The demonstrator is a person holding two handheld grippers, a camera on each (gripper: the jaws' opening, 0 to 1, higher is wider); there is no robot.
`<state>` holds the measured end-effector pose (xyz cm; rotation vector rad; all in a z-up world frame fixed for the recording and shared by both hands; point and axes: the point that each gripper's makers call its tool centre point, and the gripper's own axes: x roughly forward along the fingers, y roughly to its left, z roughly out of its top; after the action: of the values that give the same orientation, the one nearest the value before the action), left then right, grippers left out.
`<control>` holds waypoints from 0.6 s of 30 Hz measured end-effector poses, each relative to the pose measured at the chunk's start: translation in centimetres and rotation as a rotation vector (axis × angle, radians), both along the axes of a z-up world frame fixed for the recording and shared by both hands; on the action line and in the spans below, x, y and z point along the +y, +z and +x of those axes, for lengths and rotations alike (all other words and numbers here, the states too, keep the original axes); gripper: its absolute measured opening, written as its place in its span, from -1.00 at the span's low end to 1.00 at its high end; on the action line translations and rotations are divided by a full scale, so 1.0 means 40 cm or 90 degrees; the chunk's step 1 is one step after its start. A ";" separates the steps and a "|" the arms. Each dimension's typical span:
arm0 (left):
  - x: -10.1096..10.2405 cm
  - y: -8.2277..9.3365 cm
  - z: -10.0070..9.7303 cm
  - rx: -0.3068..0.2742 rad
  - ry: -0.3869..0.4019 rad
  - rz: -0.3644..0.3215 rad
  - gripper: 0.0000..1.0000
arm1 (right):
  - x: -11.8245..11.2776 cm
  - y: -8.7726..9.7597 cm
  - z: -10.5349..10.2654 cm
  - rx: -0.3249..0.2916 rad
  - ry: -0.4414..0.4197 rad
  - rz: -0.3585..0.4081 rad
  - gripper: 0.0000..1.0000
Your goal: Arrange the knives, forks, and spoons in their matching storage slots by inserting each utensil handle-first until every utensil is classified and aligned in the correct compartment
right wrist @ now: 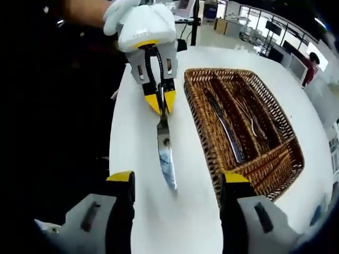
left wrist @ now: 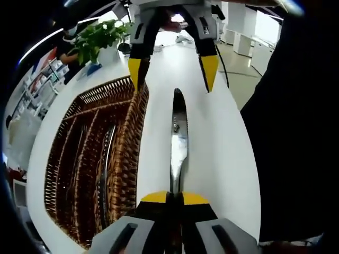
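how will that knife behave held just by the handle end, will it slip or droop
The knife looks like polished metal, so it should stay stiff, not droop. Its glossy surface may be slippery in the left gripper, shut on the handle end alone. With the long blade sticking out unsupported, it could pivot if it bumps the wicker tray.

The basket (right wrist: 212, 137) is brown and woven, with a criss-cross pattern on its walls. The knife (right wrist: 166, 159) is shiny silver. The table (right wrist: 190, 222) is white. Both grippers have grey bodies, black jaws and yellow tips: the left gripper (right wrist: 160, 103) and the right gripper (left wrist: 172, 74). The plant (left wrist: 98, 34) has green leaves. A hand wears a white glove (right wrist: 119, 13).
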<state>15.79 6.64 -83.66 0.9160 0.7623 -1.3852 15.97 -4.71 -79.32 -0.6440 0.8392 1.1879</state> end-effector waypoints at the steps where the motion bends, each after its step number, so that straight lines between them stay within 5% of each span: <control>1: 0.001 0.009 0.002 0.000 0.000 0.002 -0.91 | -0.007 0.006 0.002 0.002 -0.018 0.007 0.50; 7: 0.011 0.043 0.023 -0.011 0.010 0.008 -0.91 | -0.090 0.050 0.029 -0.021 -0.168 0.058 0.82; 11: 0.010 0.061 0.032 -0.016 0.019 0.004 -0.91 | -0.144 0.094 0.053 -0.083 -0.240 0.087 0.99; 18: 0.001 0.105 0.038 -0.015 0.025 0.010 -0.91 | -0.173 0.211 0.080 -0.136 -0.338 0.185 0.99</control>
<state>17.30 6.67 -79.48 0.9235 0.7704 -1.3328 19.16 -11.62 -70.88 -0.2743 0.5898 0.7217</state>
